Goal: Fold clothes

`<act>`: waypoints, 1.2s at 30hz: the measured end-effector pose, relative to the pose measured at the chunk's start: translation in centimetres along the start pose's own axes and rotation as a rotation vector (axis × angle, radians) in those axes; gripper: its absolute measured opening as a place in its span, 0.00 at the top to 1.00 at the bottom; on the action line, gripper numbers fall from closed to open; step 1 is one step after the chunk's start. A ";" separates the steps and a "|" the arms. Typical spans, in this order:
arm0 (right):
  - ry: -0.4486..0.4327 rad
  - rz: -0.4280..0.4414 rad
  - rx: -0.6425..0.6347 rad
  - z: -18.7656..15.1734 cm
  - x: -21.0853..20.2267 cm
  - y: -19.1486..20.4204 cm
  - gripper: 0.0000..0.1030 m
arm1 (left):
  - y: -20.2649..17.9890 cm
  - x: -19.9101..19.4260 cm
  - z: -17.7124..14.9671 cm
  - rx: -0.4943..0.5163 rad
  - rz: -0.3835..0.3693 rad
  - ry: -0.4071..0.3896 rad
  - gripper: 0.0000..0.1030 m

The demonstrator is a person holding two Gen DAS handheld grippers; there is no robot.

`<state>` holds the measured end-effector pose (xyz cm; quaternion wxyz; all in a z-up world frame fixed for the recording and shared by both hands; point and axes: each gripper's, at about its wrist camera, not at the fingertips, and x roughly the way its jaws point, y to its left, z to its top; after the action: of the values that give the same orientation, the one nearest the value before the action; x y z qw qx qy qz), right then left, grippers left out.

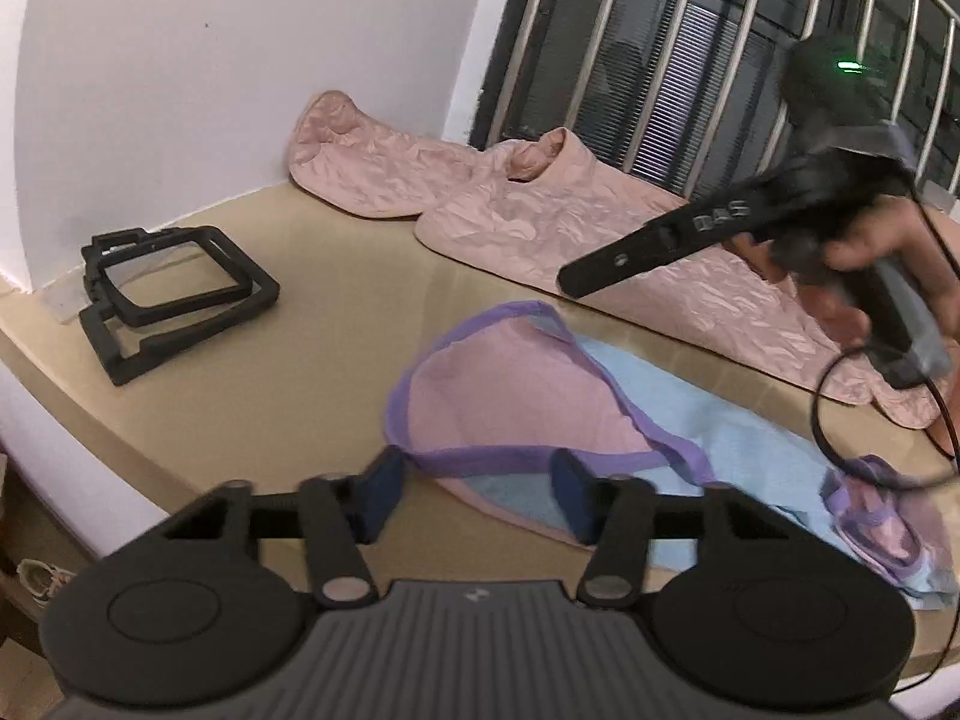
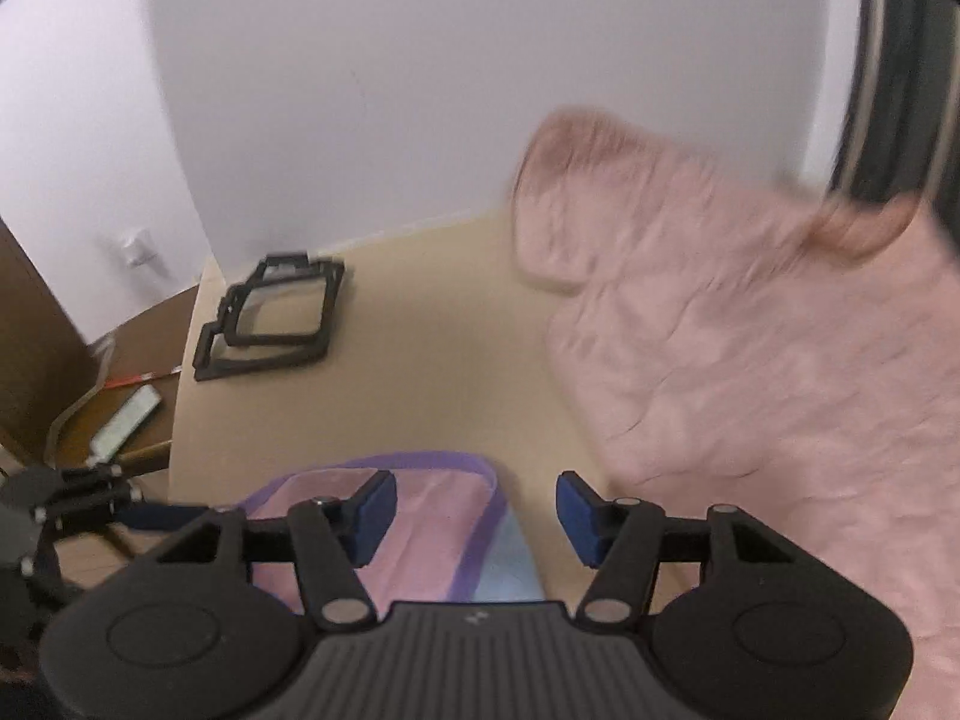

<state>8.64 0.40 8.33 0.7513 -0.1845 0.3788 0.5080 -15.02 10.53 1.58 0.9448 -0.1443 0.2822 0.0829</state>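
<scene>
A small pink garment (image 1: 510, 396) with purple trim and a light blue part lies flat on the beige table (image 1: 270, 372). My left gripper (image 1: 478, 495) is low at its near edge, and the purple hem lies between the blue pads, which stand apart and do not press it. My right gripper (image 1: 576, 279), held in a hand, hovers above the far side of the garment. In the right wrist view the right gripper (image 2: 477, 516) is open with nothing held, over the garment's (image 2: 432, 510) edge. The left gripper (image 2: 156, 513) shows at the far left.
A pink quilted blanket (image 1: 540, 210) (image 2: 750, 360) lies along the back of the table by a barred window (image 1: 660, 60). Two black frames (image 1: 174, 294) (image 2: 270, 324) sit at the left near the wall. A black cable (image 1: 840, 420) loops over the garment's right end.
</scene>
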 end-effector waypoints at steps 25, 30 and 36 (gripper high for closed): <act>-0.205 -0.661 0.325 0.8 -5.0 -10.2 0.98 | -6.9 16.5 21.6 0.317 -0.290 0.123 0.95; -0.163 -0.760 0.434 1.4 -4.6 -15.9 0.94 | -9.5 22.3 24.4 0.314 -0.223 0.130 0.74; -0.300 -0.735 0.346 -1.0 -9.0 -12.5 0.49 | -7.6 17.3 23.0 0.229 -0.197 0.071 0.60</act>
<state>17.81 -11.05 13.11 0.9489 -0.1026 0.2539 0.1569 12.85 11.98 12.06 0.9481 -0.0655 0.3074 -0.0482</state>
